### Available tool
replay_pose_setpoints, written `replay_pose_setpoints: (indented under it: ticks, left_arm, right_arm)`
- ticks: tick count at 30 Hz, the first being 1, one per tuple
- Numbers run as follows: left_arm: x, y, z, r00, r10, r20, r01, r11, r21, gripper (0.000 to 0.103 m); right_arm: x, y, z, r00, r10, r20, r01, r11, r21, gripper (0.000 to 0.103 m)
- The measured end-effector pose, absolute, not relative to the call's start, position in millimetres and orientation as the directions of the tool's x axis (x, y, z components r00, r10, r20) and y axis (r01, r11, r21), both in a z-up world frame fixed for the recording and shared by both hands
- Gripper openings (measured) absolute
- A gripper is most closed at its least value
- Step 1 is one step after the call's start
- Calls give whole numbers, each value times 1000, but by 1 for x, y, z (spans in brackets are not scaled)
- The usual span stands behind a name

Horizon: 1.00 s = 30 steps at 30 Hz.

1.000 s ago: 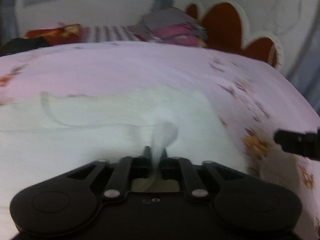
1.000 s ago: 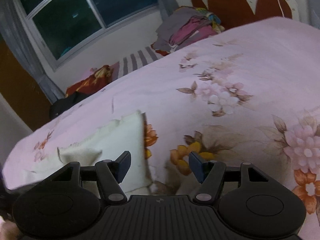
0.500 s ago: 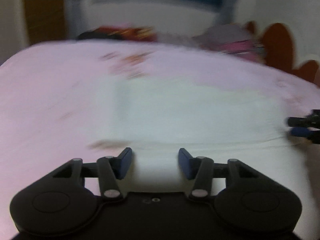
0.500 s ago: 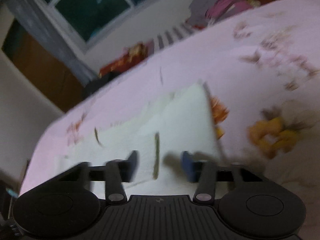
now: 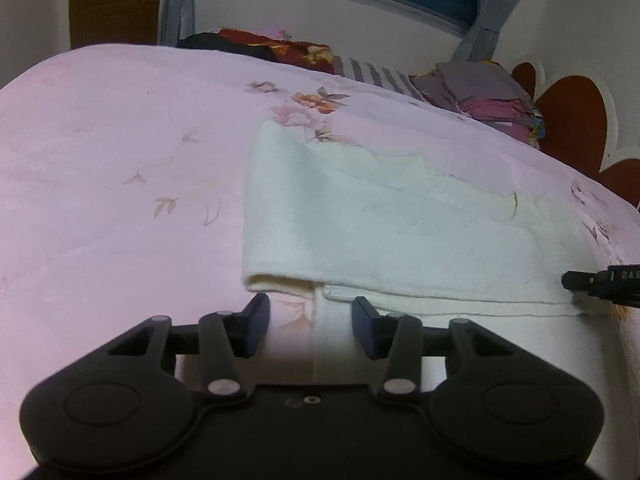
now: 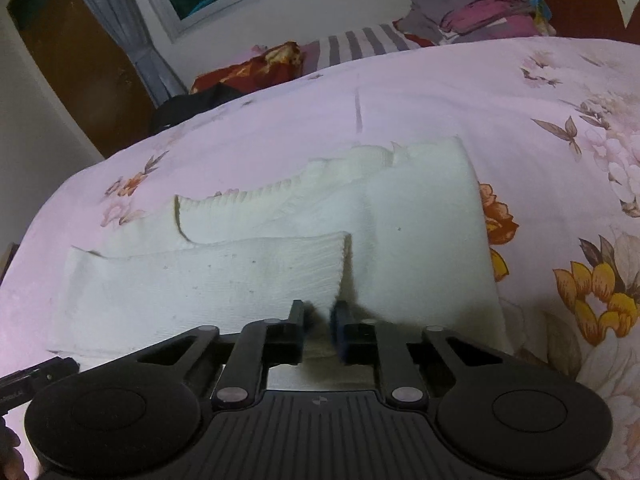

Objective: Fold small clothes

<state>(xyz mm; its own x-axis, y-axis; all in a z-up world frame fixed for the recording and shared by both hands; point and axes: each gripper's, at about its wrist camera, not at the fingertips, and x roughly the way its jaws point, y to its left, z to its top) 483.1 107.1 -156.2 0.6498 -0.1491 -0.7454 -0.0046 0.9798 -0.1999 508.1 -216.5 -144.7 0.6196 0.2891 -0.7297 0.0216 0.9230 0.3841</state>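
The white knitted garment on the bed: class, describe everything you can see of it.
The white knitted garment is cream, ribbed and soft-looking, lying flat on the pink floral bedsheet with a sleeve folded across its body. The right gripper is closing on its near edge; the left gripper is closing too, by the other end.

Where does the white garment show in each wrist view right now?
Left wrist: white garment lies centre to right on the pink bedsheet, beyond the left gripper.
Right wrist: white garment fills centre-left, its near edge between the closing right gripper.
Shared landmark: clothes pile.
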Motion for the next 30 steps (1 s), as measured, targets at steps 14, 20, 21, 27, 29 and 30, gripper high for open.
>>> replay_pose_setpoints:
  ticks: [14,20,21,27,29,30]
  left_arm:
    - [498,101,-162,640,-102,-761,-6,990,-137,39]
    - [497,102,-161,641,-112,-759,32,992,-119,39]
    - [497,103,-162,641,-114,-759,34,992,-120,39]
    - [498,104,-161,637,-118,-762,44,992,-117,39]
    - [498,104,-161,636,-121,-762,46,992,-119,39]
    - [498,104,-161,636,-121,-762,47,992,-119,39]
  right_arm:
    - [481,-239,-116,715,204,-669,49,939,339,5]
    - [471,-271,-122,700,153,-698,94,949,302,5]
    - [470,-272,-123,700,152,-698,92,950,299,5]
    - [466,-272,-121,726,124,-677,90,958,273,5]
    - [466,-271,-117,743,121,-658,80,960,268,5]
    - [465,-271,-114,760,116,-639,74,962,263,5]
